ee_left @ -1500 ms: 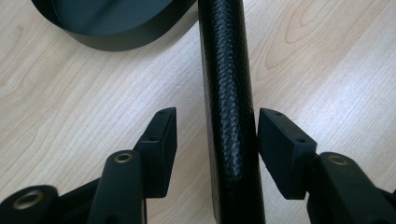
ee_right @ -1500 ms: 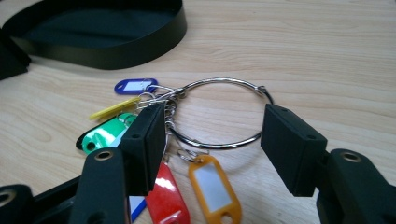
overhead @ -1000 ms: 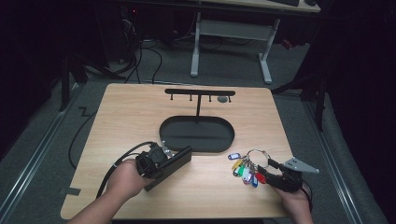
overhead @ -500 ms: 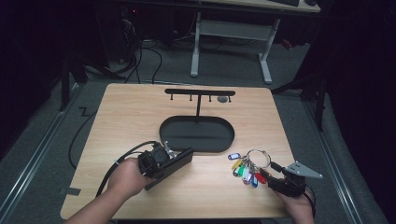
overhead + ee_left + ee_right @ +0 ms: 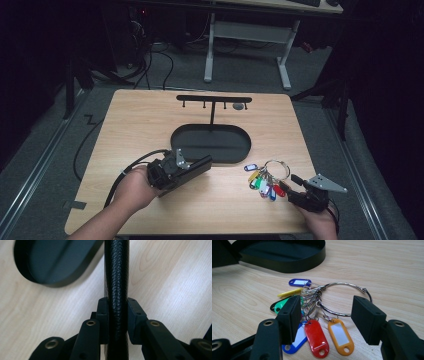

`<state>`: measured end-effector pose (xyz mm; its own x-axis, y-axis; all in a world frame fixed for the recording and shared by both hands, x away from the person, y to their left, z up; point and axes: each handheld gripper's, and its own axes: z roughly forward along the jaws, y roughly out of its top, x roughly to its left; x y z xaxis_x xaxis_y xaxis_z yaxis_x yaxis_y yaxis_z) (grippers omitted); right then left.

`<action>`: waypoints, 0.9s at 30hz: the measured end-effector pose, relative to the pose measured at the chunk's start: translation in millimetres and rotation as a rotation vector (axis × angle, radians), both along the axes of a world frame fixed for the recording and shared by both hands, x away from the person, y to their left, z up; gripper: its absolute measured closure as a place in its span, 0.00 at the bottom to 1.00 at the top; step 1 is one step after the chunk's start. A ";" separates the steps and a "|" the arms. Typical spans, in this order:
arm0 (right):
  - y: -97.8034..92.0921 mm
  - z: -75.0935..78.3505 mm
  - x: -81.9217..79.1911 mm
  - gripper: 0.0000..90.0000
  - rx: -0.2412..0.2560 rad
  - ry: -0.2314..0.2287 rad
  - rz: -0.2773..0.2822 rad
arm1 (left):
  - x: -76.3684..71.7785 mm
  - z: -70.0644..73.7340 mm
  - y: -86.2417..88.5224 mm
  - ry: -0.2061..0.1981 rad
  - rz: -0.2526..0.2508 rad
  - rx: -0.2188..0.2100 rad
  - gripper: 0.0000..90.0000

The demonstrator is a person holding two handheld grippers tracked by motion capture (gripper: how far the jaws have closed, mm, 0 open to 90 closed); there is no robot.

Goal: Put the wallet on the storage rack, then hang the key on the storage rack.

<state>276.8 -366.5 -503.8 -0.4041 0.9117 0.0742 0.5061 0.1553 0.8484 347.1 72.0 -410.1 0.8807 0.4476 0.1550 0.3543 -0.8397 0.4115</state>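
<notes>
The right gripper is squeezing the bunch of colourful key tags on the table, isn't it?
Not quite. The right gripper is open: in the right gripper view its jaws stand apart on either side of the bunch of key tags, not squeezing it. The tags do lie on the table.

The surface [image 5: 140,120] is a light wood-grain top with rounded corners. A black oval tray [image 5: 210,145] lies at its centre, carrying an upright post with a horizontal hook bar [image 5: 214,99] across the top. A metal key ring [image 5: 276,170] with a cluster of coloured plastic tags [image 5: 262,184] lies flat on the surface, near the tray's right end and apart from it.
</notes>
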 end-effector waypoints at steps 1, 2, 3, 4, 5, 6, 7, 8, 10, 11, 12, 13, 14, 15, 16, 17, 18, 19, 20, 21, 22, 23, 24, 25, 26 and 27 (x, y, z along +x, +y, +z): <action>0.5 -0.1 0.0 0.46 0.002 0.001 -0.001 | -0.1 2.5 -0.4 -0.016 -0.005 -0.005 0.83; 0.5 -0.1 0.1 0.46 0.001 0.003 -0.001 | -0.1 4.4 -0.6 -0.026 -0.006 -0.011 0.83; 0.5 -0.1 0.1 0.46 0.000 0.003 -0.001 | 0.3 7.4 -1.0 -0.041 -0.004 -0.020 0.83; 0.4 0.0 0.0 0.46 0.001 0.001 -0.001 | 0.9 9.1 -1.3 -0.047 -0.004 -0.024 0.83; 0.2 0.1 0.0 0.46 -0.001 0.000 -0.001 | 1.4 11.1 -2.0 -0.057 -0.005 -0.029 0.83; 0.1 0.4 -0.2 0.46 -0.001 -0.002 0.000 | 2.1 13.4 -3.2 -0.072 -0.010 -0.028 0.83; 0.2 0.6 -0.4 0.46 -0.002 -0.003 0.000 | 2.6 14.7 -4.2 -0.077 -0.014 -0.023 0.83; 0.4 0.7 -0.5 0.46 -0.002 -0.004 0.000 | 3.3 16.9 -6.0 -0.090 -0.022 -0.021 0.83; 0.9 1.3 -0.7 0.46 -0.002 -0.007 -0.002 | 5.0 20.1 -8.3 -0.099 -0.034 -0.025 0.83; 1.1 1.4 -0.6 0.46 -0.001 -0.008 -0.004 | 6.1 22.0 -9.5 -0.104 -0.043 -0.025 0.83; 1.3 1.3 -0.2 0.46 0.000 -0.007 -0.007 | 7.1 23.6 -10.7 -0.114 -0.051 -0.021 0.83; 1.5 0.9 0.6 0.46 0.001 -0.004 -0.011 | 8.5 25.0 -11.7 -0.120 -0.059 -0.018 0.83; 1.6 0.6 1.5 0.46 -0.001 -0.001 -0.012 | 10.1 26.1 -12.3 -0.128 -0.064 -0.017 0.83; 1.6 0.3 2.4 0.46 -0.004 0.000 -0.011 | 12.8 27.0 -12.7 -0.132 -0.068 -0.019 0.83; 1.7 0.0 2.9 0.46 -0.008 0.000 -0.010 | 14.1 27.1 -12.9 -0.136 -0.068 -0.020 0.83; 1.7 -0.1 3.1 0.46 -0.009 0.000 -0.010 | 15.6 27.1 -13.2 -0.143 -0.071 -0.019 0.83; 1.7 -0.4 3.0 0.46 -0.010 0.000 -0.010 | 16.6 26.8 -13.7 -0.152 -0.074 -0.016 0.83; 2.3 -1.4 1.9 0.46 -0.010 0.006 -0.012 | 17.0 26.5 -14.3 -0.166 -0.077 -0.010 0.83; 2.3 -1.4 1.9 0.46 -0.010 0.006 -0.012 | 17.5 26.0 -14.6 -0.175 -0.080 -0.011 0.83; 2.6 -1.9 1.5 0.46 -0.014 0.008 -0.011 | 18.2 25.7 -14.6 -0.182 -0.083 -0.012 0.83; 3.2 -2.2 1.1 0.46 -0.017 0.010 -0.006 | 19.1 25.2 -14.8 -0.191 -0.085 -0.011 0.83; 4.0 -1.9 1.0 0.46 -0.022 0.008 -0.003 | 20.4 24.5 -15.2 -0.201 -0.087 -0.007 0.83; 4.9 -1.0 1.1 0.46 -0.027 0.000 -0.001 | 22.0 23.9 -15.9 -0.208 -0.086 0.000 0.83; 5.8 0.4 1.1 0.46 -0.034 -0.005 0.001 | 23.6 23.5 -16.8 -0.220 -0.085 0.008 0.83; 6.8 1.8 1.1 0.46 -0.038 -0.016 0.003 | 24.9 23.5 -18.0 -0.233 -0.086 0.017 0.83; 8.0 3.1 0.3 0.46 -0.037 -0.019 -0.001 | 25.5 23.9 -19.2 -0.248 -0.090 0.026 0.83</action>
<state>277.1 -358.4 -500.7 -0.4041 0.9141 0.0326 0.4904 0.1865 0.8513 372.6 52.8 -386.2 0.8505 0.3621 0.3813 0.1687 -0.8747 0.4544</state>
